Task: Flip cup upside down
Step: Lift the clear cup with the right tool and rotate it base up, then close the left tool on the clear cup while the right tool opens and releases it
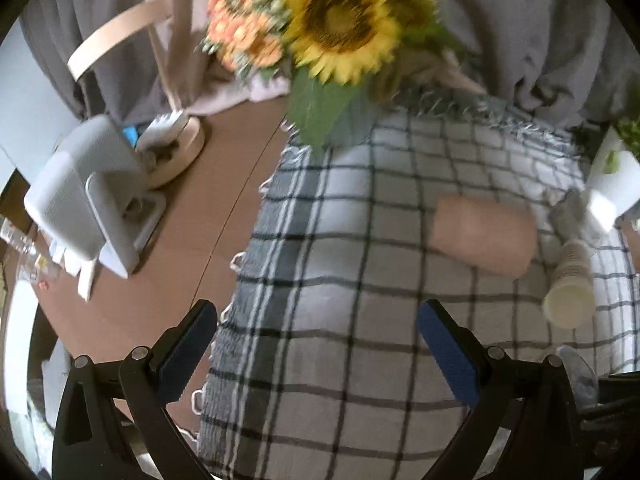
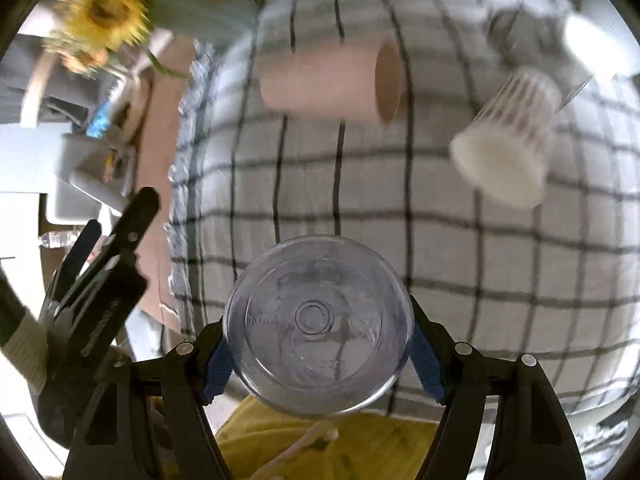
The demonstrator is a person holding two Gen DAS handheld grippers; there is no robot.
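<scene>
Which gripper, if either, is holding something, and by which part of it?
The right gripper holds a clear plastic cup by its side wall, one blue pad on each side. The left gripper is open and holds nothing.

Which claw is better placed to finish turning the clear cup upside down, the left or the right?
The right claw: it is shut on the clear cup, whose base faces its camera. The left claw is open and holds nothing, above the checked cloth.

No words, numbers or signs can be read here. The clear round plastic cup (image 2: pixel 318 326) has faint raised marks on its bottom, and the white paper cup (image 2: pixel 506 140) has grey stripes, all too blurry to read.
</scene>
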